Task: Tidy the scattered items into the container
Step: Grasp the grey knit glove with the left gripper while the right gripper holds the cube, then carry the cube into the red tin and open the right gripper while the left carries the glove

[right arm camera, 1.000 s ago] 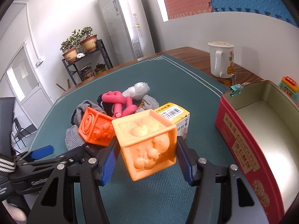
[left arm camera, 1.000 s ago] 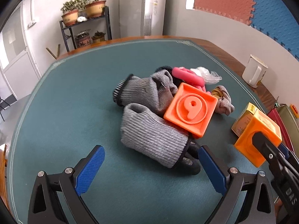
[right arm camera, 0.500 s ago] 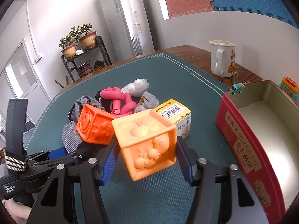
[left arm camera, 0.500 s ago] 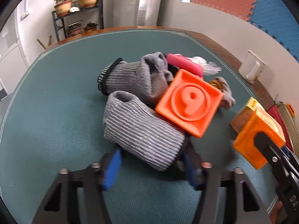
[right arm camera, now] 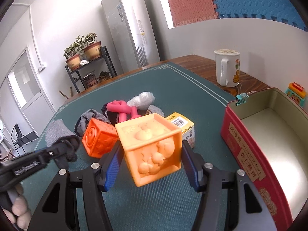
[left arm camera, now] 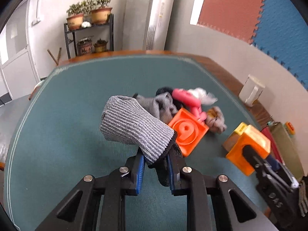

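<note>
My left gripper is shut on the dark cuff of a grey knit glove and holds it lifted above the green mat. My right gripper is shut on a light orange soft cube, held above the mat just left of the open red tin. On the mat lie a darker orange cube, a second grey glove, a pink toy, a yellow and white carton and a crumpled plastic bag. The right gripper with its cube shows in the left wrist view.
A white mug stands on the wooden table edge behind the tin. A binder clip sits on the tin's rim. A small colourful toy lies behind the tin. A plant shelf stands by the far wall.
My left gripper went down over the near grey glove, closed on its cuff and lifted it off the mat. My right gripper kept the light orange cube almost in place.
</note>
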Motion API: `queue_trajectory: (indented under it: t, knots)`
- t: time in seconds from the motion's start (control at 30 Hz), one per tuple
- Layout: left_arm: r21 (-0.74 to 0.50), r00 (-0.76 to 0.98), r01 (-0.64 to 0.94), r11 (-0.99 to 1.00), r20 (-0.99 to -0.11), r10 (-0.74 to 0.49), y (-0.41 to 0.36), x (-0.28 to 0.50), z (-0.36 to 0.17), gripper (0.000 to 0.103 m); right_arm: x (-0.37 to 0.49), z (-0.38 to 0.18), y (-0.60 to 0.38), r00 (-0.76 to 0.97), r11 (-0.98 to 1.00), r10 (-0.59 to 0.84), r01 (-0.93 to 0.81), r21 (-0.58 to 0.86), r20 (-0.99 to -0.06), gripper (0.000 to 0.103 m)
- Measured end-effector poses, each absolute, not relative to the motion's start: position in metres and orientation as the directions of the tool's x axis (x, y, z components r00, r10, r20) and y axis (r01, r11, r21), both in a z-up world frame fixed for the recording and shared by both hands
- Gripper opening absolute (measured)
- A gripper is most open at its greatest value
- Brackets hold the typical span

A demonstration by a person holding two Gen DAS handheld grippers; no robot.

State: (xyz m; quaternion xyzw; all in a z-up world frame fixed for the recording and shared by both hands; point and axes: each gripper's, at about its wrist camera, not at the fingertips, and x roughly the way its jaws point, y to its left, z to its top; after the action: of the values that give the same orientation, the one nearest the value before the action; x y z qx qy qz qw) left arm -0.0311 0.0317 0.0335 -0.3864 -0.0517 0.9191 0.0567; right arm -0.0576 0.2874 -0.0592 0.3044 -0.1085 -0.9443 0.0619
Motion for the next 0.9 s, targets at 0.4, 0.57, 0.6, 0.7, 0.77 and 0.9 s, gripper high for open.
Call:
queue_trajectory:
  t: [0.4, 0.57, 0.6, 0.7, 0.77, 0.9]
  knots:
    - [-0.142, -0.745, -0.166, -0.976, -0.63, 0.219, 0.039, -0.002, 0.07, 0.022, -0.018, -0.034, 0.326, -0.893, -0.957, -0.068, -0.068, 0.282, -0.445, 0.063]
    - [-0.127, -0.734, -0.211, -0.969, -0.634, 0.243, 0.053, 0.002, 0.067, 0.022, 0.018, -0.014, 0.36, -0.91, -0.949, 0.114, -0.218, 0.226, -0.398, 0.063]
    - [-0.124, -0.732, -0.219, -0.968, -0.635, 0.247, 0.056, 0.002, 0.066, 0.022, 0.023, -0.012, 0.366, -0.905, -0.944, 0.148, -0.25, 0.216, -0.399, 0.063]
    - [-0.117, -0.729, -0.235, -0.965, -0.635, 0.255, 0.062, 0.006, 0.065, 0.022, 0.032, -0.01, 0.386, -0.882, -0.923, 0.229, -0.331, 0.196, -0.411, 0.064]
    - [-0.113, -0.729, -0.247, -0.962, -0.633, 0.261, 0.065, 0.01, 0.065, 0.022, 0.036, -0.012, 0.399, -0.862, -0.907, 0.268, -0.377, 0.19, -0.431, 0.064]
    - [-0.103, -0.728, -0.266, -0.958, -0.63, 0.27, 0.072, 0.015, 0.065, 0.022, 0.042, -0.019, 0.415, -0.822, -0.879, 0.324, -0.445, 0.173, -0.468, 0.064]
